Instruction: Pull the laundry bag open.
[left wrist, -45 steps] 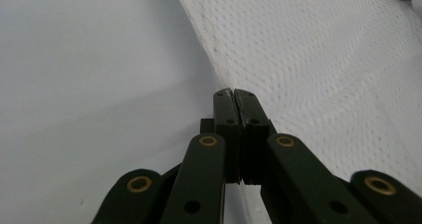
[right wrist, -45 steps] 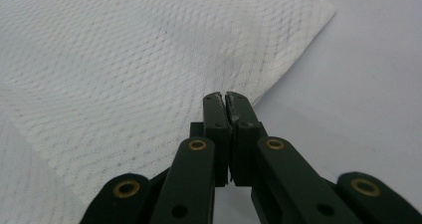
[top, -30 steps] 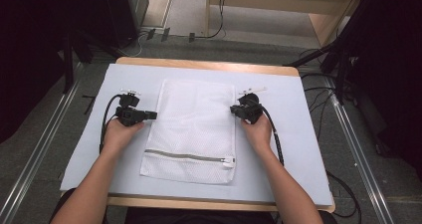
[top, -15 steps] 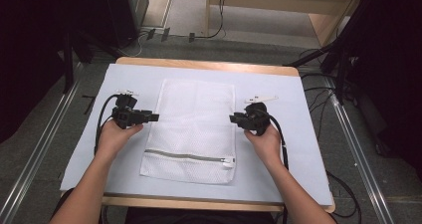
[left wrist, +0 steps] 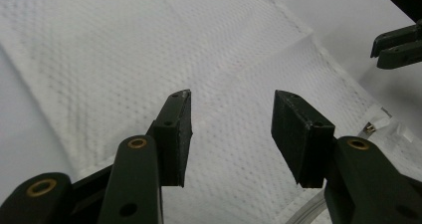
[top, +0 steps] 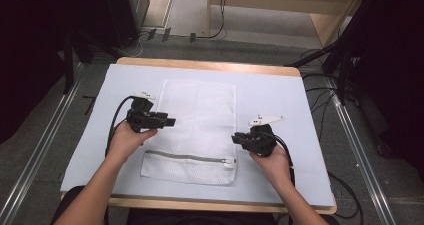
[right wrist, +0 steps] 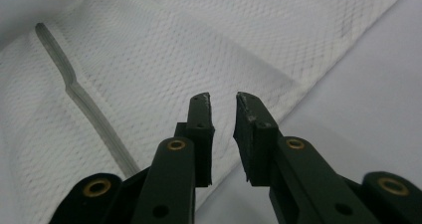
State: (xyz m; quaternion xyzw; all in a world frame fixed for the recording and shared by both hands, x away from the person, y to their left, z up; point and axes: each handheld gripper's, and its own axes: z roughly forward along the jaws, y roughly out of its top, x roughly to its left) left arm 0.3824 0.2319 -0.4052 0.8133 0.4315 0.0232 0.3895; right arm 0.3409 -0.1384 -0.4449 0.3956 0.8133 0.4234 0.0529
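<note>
Perhaps both grippers beside mesh bag (top: 197, 127)

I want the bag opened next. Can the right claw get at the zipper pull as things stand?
Probably yes. The zipper pull lies bare at the mesh bag's near right corner, just beside the right claw, with nothing between them. Its jaws stand slightly apart, gripping nothing.

We see a white mesh laundry bag (top: 197, 125), thin cloth w/ a fine dotted weave, matt. Its zip (top: 190, 157) looks grey plastic, pull (left wrist: 369, 129) shiny metal. Under it, a smooth matt pale sheet (top: 280, 92) over a wood table (top: 200, 63). Left gripper (left wrist: 231, 122) & right gripper (right wrist: 221, 112): matt black plastic, rough pads, brass-look rivets.
</note>
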